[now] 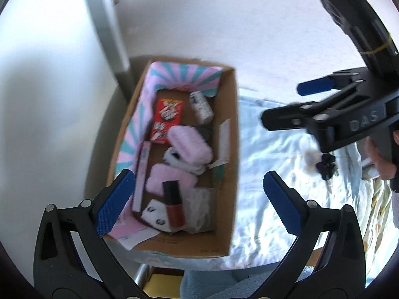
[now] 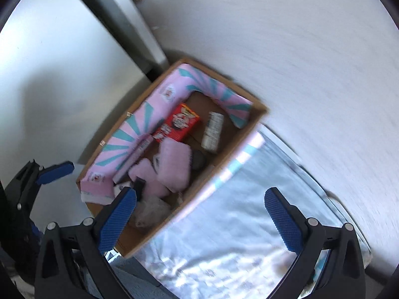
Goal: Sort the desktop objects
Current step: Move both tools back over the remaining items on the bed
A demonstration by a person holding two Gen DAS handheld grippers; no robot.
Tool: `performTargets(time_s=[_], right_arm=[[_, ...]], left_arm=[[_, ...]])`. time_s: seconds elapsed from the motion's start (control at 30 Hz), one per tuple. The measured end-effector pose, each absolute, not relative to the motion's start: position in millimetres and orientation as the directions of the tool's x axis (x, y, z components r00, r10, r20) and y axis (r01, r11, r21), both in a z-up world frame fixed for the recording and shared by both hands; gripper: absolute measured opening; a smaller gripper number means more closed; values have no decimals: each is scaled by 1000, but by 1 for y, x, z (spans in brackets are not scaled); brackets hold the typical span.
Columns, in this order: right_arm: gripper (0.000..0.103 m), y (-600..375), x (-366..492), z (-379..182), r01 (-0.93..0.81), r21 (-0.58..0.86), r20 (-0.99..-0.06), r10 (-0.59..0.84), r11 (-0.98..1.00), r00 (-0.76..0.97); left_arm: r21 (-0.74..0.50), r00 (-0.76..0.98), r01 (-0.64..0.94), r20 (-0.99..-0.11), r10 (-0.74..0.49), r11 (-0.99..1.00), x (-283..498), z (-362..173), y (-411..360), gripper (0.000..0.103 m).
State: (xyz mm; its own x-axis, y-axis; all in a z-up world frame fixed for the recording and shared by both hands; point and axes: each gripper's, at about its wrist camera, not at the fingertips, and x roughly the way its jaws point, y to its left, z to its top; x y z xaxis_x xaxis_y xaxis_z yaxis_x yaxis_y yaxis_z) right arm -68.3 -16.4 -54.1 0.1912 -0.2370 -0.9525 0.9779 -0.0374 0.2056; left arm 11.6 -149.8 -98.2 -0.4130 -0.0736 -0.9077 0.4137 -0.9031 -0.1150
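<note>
Desk (image 1: 261, 199) under crinkled pale cover, mostly bare right of box; small dark clutter (image 1: 325, 167) near its right edge. Box (image 1: 230, 149) at desk's left edge, against wall, holding red packet (image 1: 165, 119), pink cases (image 1: 189, 142), bottle (image 1: 173, 204). My left gripper (image 1: 197, 204) and right gripper (image 2: 200, 220) both spread, empty, above.

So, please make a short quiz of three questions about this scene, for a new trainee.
1. True or false: both grippers are open and hold nothing.
2. Where does the red packet lie? A) in the cardboard box B) on the pale blue cloth C) between gripper fingers
3. Fill in: the dark keys lie on the ____, outside the box.

Key: 1 true: left gripper and right gripper stand wide. 2 A. 3 cloth.
</note>
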Motion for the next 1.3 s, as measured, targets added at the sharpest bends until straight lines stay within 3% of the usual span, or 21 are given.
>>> performTargets(time_s=[0.47,0.7,1.0,1.1,1.3], right_arm=[[103,133,-193,-27,949,38,-969,-244,-312,-41],[103,211,-247,-60,898,33,-978,-200,-438,-62],[102,259,-266,-139,896,34,-991,-129,-442,-26],[96,261,-268,-168,907,31,-994,-107,-420,-16],[74,255,-268,-201,917,71,-994,-103,-391,33]], left_arm=[[-103,-430,79,-901,59,-992,-95,-90,-19,103],[-99,-354,-138,-924,143,-985,-125,-134,73,103],[-98,-254,-277,-952,172,-956,-146,-209,149,103],[-78,-242,-301,-958,155,-950,-152,-225,158,102],[-63,-228,-286,-965,131,-956,-163,-249,156,98]])
